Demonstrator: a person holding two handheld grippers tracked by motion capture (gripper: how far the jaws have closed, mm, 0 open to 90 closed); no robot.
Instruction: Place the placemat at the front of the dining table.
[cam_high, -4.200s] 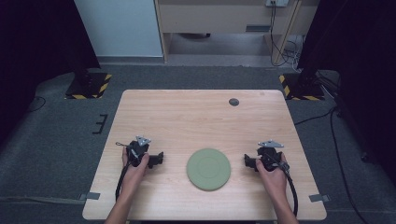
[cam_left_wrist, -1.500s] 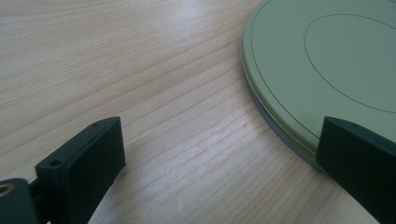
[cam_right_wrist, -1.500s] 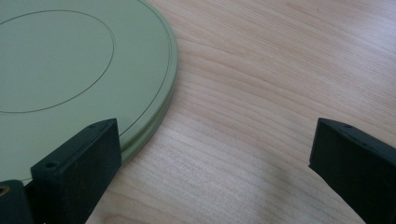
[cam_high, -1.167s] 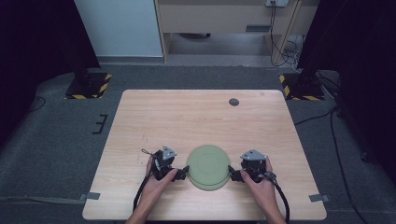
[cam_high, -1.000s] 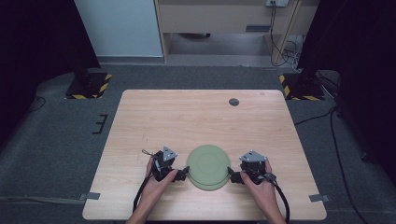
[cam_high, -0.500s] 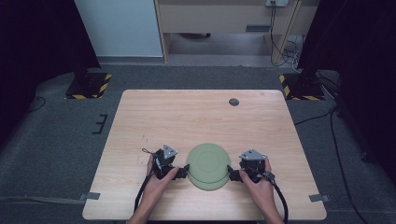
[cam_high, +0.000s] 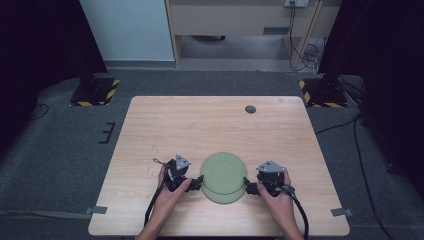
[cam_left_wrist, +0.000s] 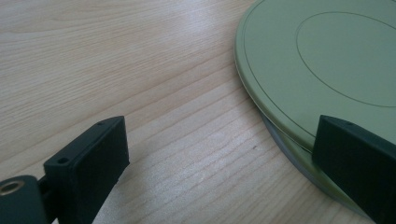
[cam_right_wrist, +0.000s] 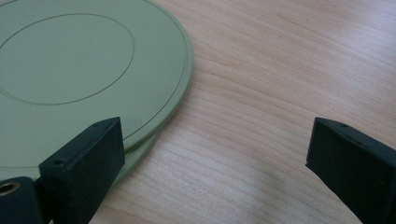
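Two pale green round plates lie stacked near the table's front edge. The top plate (cam_high: 223, 170) sits a little farther back than the lower plate (cam_high: 222, 197), whose rim peeks out in front. My left gripper (cam_high: 196, 183) is open at the stack's left edge; in the left gripper view (cam_left_wrist: 219, 158) one jaw overlaps the top plate (cam_left_wrist: 327, 60) and the lower plate's rim (cam_left_wrist: 299, 163). At the stack's right edge my right gripper (cam_high: 250, 188) is also open (cam_right_wrist: 215, 154), one jaw over the top plate (cam_right_wrist: 79, 70), the lower rim (cam_right_wrist: 140, 156) beneath.
The light wooden table (cam_high: 200, 125) has a small dark round cap (cam_high: 250, 109) near its far edge. Black stands with yellow-black striped bases (cam_high: 95, 90) (cam_high: 320, 92) flank the table's far corners on the grey floor.
Both grippers have come in from the table's sides to the plates' left and right edges. Over the last second they barely move; the top plate now sits offset toward the far side.
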